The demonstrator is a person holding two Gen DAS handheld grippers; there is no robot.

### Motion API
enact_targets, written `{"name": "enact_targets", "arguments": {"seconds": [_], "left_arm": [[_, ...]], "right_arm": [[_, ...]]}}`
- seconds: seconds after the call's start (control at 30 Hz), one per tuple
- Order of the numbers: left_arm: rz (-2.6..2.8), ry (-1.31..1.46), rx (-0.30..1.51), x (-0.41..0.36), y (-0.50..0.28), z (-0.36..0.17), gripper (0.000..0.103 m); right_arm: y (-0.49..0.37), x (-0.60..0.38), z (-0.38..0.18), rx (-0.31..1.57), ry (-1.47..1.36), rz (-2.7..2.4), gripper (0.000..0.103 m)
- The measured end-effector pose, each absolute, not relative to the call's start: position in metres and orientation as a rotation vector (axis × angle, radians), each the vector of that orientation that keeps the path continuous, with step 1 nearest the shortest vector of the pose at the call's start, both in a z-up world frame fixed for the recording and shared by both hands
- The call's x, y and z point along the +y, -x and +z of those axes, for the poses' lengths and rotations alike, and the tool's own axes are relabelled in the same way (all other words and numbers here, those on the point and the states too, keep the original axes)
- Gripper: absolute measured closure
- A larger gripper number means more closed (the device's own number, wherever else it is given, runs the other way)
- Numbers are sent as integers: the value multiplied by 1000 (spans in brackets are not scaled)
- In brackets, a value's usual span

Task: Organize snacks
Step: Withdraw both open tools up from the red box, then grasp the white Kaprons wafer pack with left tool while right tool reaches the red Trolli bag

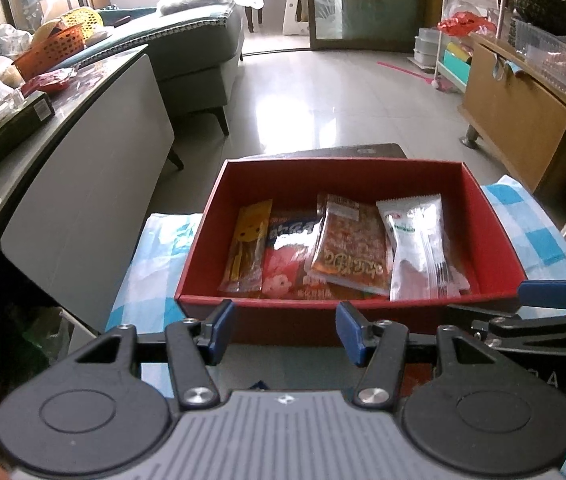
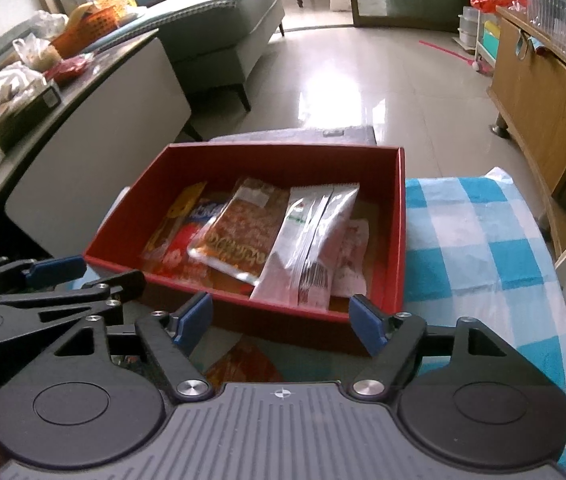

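Note:
A red cardboard box [image 1: 323, 303] stands on the table just ahead of both grippers. Several snack packets lie flat in it: a yellow one [image 1: 247, 248], a red one [image 1: 289, 258], an orange one [image 1: 353, 252] and a white, partly clear one [image 1: 419, 248]. In the right wrist view a pale pink-printed packet [image 2: 353, 256] shows beside the white packet [image 2: 311, 240]. My left gripper [image 1: 287, 332] hangs open at the box's near wall, nothing between its blue pads. My right gripper [image 2: 281, 326] is open and empty too, close by on the right.
A blue and white checked cloth [image 2: 463, 240] covers the table beside the box. A grey counter [image 1: 95, 128] with bags and an orange basket [image 1: 51, 46] stands left. A wooden cabinet [image 1: 515, 120] is on the right, a sofa [image 1: 199, 40] behind.

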State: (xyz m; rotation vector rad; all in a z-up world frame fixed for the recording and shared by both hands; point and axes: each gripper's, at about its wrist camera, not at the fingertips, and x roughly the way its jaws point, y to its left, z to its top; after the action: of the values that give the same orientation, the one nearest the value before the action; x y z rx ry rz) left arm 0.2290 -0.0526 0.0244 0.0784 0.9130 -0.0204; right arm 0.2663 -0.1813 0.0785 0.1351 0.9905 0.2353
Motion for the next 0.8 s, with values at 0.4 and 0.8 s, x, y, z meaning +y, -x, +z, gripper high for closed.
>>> {"name": "enact_targets", "arguments": {"seconds": [0.4,0.8], "left_arm": [[-125,-134,990,-50,-183,8,48],[-367,-237,1122,-69,-140,-30,47]], "right_arm": [[-233,-180,73,1038,-107,246,16],[-204,-191,65,1087,-119,280,11]]}}
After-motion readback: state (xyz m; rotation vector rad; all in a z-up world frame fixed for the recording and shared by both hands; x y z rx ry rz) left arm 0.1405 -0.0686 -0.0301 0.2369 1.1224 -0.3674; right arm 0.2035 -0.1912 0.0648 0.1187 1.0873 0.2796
